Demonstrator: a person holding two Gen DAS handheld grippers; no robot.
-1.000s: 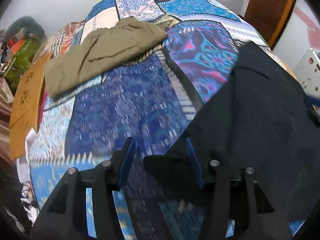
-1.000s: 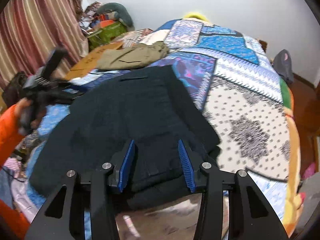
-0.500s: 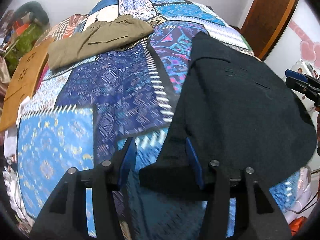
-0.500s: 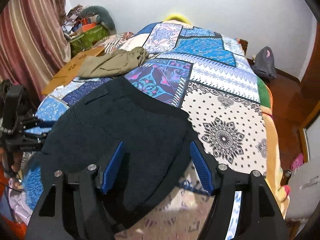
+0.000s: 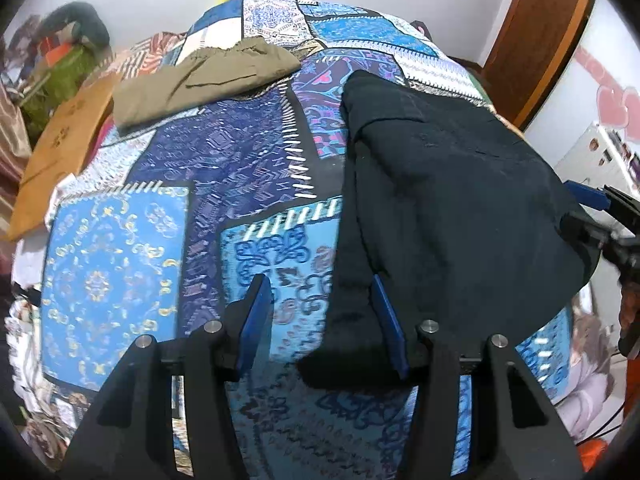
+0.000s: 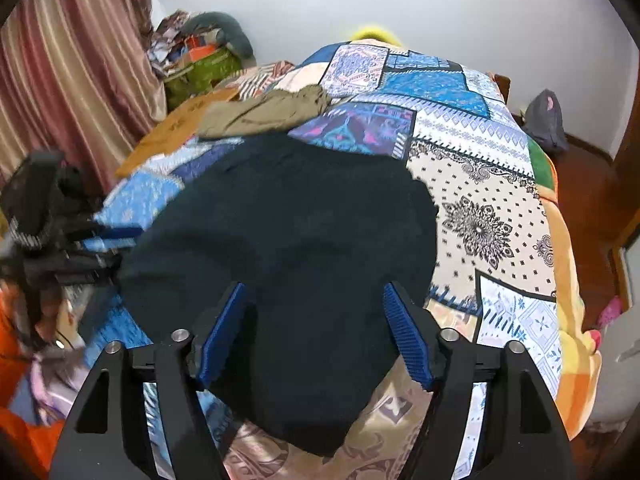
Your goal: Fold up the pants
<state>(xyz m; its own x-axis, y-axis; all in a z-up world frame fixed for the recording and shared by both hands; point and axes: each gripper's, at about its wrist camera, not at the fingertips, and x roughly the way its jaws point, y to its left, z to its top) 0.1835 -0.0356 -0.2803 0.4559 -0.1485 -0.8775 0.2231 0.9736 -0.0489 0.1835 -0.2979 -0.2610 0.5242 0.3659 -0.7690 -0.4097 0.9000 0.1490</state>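
The black pants (image 5: 448, 200) lie folded on the patterned bedspread; in the right wrist view they (image 6: 288, 248) fill the middle. My left gripper (image 5: 324, 320) is open, its right finger beside the pants' near left corner, nothing held. My right gripper (image 6: 316, 332) is open wide above the pants' near edge, nothing between its pads. The right gripper also shows at the right edge of the left wrist view (image 5: 600, 216), and the left gripper shows blurred at the left of the right wrist view (image 6: 60, 240).
Folded olive pants (image 5: 204, 76) lie at the far left of the bed (image 5: 120, 264); they also show in the right wrist view (image 6: 268, 114). A brown cardboard sheet (image 5: 60, 152) lies at the left edge. A curtain (image 6: 60, 80) and clutter stand left; a wooden door (image 5: 536, 32) stands right.
Both grippers have let go of the black pants and pulled back. The right jaws opened wider. The pants now lie flat on the bed.
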